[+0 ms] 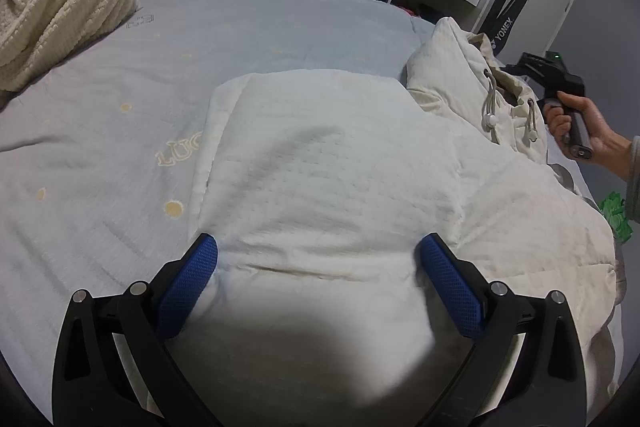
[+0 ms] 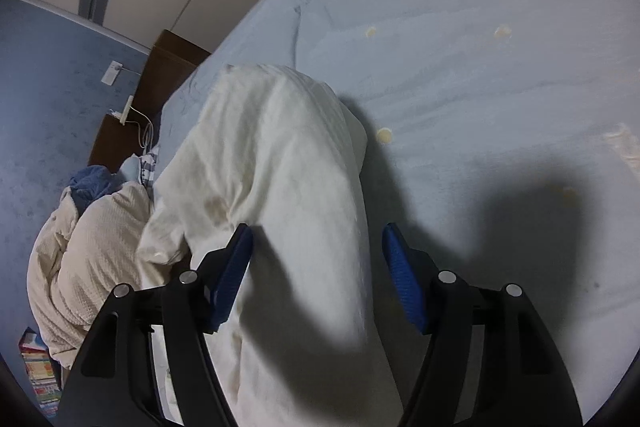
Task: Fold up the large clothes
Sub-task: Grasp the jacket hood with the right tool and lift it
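One cream padded jacket (image 1: 328, 163) on the bed (image 1: 120, 155): soft, bulky, light; grip its hem; both hand-held grippers (image 1: 316, 267) (image 2: 316, 267) spread, unclamped.

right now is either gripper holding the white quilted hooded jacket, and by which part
Neither holds it. The left gripper stands open over the white quilted hooded jacket; the right gripper is open astride a folded part, pads not pressing.
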A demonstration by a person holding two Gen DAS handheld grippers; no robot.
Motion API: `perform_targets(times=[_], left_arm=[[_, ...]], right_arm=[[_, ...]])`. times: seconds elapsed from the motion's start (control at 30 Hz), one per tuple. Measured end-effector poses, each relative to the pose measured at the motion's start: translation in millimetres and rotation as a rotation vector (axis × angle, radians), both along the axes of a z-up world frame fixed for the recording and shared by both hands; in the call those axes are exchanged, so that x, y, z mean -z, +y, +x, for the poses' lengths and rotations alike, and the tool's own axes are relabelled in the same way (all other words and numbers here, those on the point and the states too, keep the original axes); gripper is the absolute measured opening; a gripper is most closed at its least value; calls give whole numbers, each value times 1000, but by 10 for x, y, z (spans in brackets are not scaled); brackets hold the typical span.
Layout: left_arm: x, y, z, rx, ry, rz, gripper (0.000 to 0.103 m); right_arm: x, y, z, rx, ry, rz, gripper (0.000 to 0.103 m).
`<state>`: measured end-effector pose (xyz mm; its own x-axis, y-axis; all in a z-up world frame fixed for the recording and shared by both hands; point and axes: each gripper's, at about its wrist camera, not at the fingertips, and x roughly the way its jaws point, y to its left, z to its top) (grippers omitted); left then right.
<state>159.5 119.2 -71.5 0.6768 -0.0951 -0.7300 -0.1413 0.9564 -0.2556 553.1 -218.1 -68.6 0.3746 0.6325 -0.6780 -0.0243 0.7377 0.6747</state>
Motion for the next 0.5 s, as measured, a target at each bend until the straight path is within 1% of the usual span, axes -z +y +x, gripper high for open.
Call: perform_targets(times=[0.07,0.1,0.13,0.17,0.2,0.23,0.33,0.5], left_arm=[[2,-1,3,0,-1,-1,98],[2,1,2,0,-1,-2,98],[4,5,3,0,-2,-4,98],[4,6,0,0,-2,-4,98],[5,6,1,1,-2,-5,98],[5,8,2,1,-2,-6,98],[8,11,11,1,0,-7,98],[10,8,10,1,1,-9,98]], right_arm=[[70,63,42,1,9,-14,63],[74,70,33,2,6,-26,59],[50,105,22,-1,-19,-35,37],[10,136,1,-12,-40,-44,26],[-40,158,-37,-22,-63,-59,21],[-122,187,-81,-40,-94,-77,14],[-358,225,-219,-60,-139,-99,11],[-948,342,-669,-111,-230,-146,11]])
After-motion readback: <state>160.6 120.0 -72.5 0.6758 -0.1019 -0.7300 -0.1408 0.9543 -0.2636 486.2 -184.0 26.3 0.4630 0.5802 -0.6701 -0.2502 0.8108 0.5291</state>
